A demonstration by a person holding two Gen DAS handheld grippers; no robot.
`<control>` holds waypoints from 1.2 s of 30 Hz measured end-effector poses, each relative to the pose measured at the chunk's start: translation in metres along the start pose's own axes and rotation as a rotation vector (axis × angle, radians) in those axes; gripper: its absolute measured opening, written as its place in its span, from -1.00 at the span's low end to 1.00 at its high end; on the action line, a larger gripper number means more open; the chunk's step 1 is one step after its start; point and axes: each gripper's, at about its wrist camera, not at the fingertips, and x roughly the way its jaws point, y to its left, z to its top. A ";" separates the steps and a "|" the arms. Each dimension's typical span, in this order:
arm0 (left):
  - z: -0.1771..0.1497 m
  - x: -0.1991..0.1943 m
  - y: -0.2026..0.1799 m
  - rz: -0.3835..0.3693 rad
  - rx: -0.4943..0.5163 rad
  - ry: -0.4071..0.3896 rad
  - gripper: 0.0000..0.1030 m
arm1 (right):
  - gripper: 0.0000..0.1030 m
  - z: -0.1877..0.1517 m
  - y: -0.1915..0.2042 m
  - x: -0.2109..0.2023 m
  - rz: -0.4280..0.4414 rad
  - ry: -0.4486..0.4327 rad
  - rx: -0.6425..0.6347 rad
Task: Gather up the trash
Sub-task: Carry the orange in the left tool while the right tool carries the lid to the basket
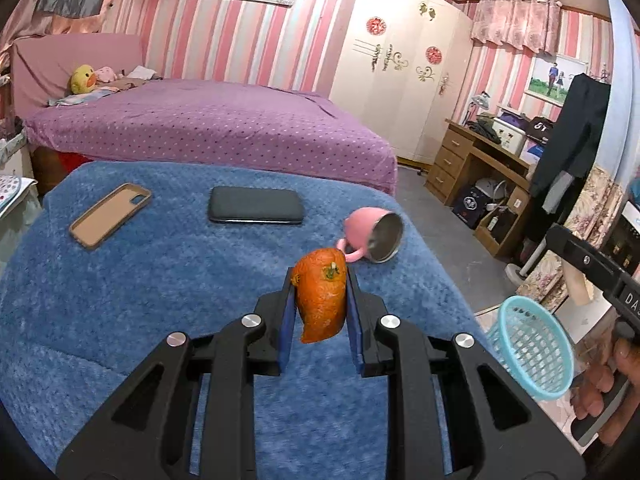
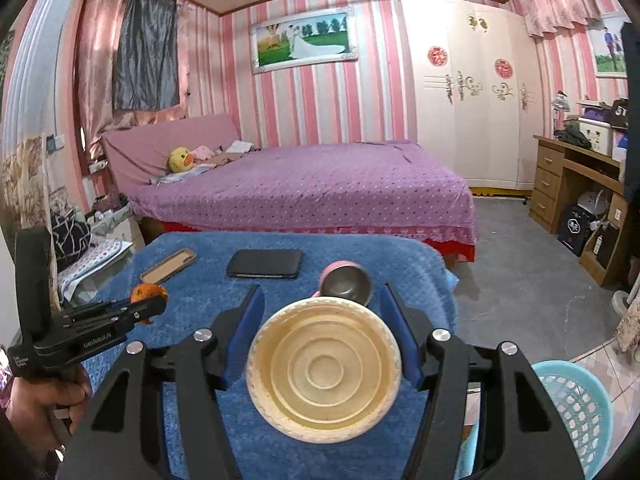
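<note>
Trash comes in two pieces, and each tool has one. The left tool (image 1: 319,300) pinches one piece of orange peel (image 1: 322,296) between its two blue pads (image 1: 288,320). The peel is up in the air over the worktop (image 1: 120,300), which has a fuzzy blue cloth on it. The right tool (image 2: 322,344) holds one round cream paper bowl (image 2: 324,368). Its two fingers (image 2: 248,320) stand wide apart, one on each side of the bowl, and the bowl is up off the cloth with its inside facing the camera.

Three other things lie on the blue cloth. One is a black phone (image 1: 256,205), lying flat. One is a brown phone case (image 1: 110,214), empty side up, to the left of the phone and apart from it. One is a pink cup (image 1: 372,236), tipped on its side near the right edge, with its shiny metal inside showing.

One light blue basket (image 1: 532,352) with holes in its sides sits low down past the right side of the worktop, just beside the right tool. In the right camera the basket (image 2: 576,412) is at the bottom right corner.

One hand (image 1: 612,388) holds the right tool's handle, and the other hand (image 2: 44,400) holds the left tool's handle.

Behind the worktop is one big bed (image 1: 208,124) with a purple dotted cover. One yellow duck toy (image 1: 83,79) sits at its head end.
</note>
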 end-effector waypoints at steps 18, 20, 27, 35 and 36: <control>0.012 0.012 -0.129 -0.100 0.133 -0.002 -0.59 | 0.15 0.002 -0.094 -0.057 -0.102 -0.089 0.153; 0.011 0.014 -0.145 -0.115 0.150 -0.003 -0.59 | 0.15 0.001 -0.106 -0.061 -0.132 -0.088 0.154; -0.001 0.027 -0.192 -0.173 0.192 0.019 -0.59 | 0.16 -0.008 -0.150 -0.079 -0.219 -0.088 0.204; -0.022 0.050 -0.246 -0.246 0.243 0.063 -0.59 | 0.16 -0.014 -0.188 -0.099 -0.269 -0.116 0.256; -0.024 0.053 -0.250 -0.254 0.245 0.073 -0.59 | 0.16 -0.016 -0.194 -0.101 -0.277 -0.119 0.270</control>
